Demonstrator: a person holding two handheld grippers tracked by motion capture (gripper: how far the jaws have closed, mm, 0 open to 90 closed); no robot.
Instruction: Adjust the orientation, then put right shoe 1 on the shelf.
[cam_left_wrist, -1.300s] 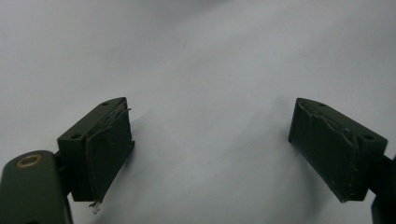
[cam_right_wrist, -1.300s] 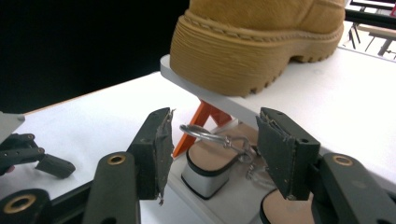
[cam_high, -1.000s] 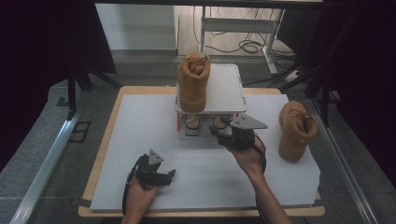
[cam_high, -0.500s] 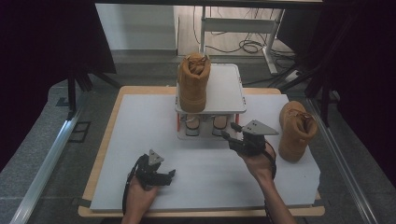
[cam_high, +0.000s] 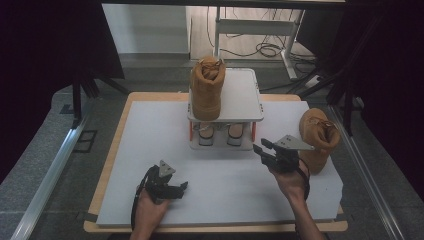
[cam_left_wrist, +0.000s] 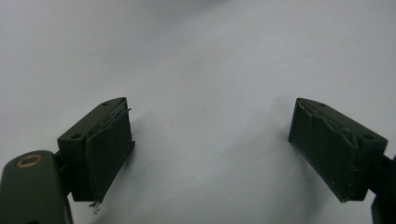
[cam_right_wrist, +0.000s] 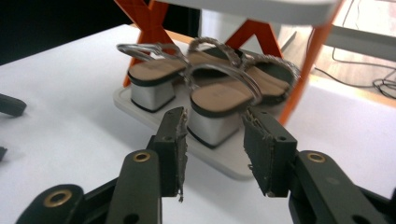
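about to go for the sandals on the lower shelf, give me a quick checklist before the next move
1. Right gripper lined up with the nearer silver block-heel sandal: ok, the heel sits straight ahead of the gap.
2. Jaws wide enough for that heel: cannot tell; they have just been closing, nothing between them yet.
3. Pads off the sandal: ok, not touching.
4. Clearance under the white upper shelf and past the orange cross-braced legs: ok so far.
5. Tan suede boot on the upper shelf upright: ok.
6. Left gripper out of the way: ok, open over bare white tabletop.
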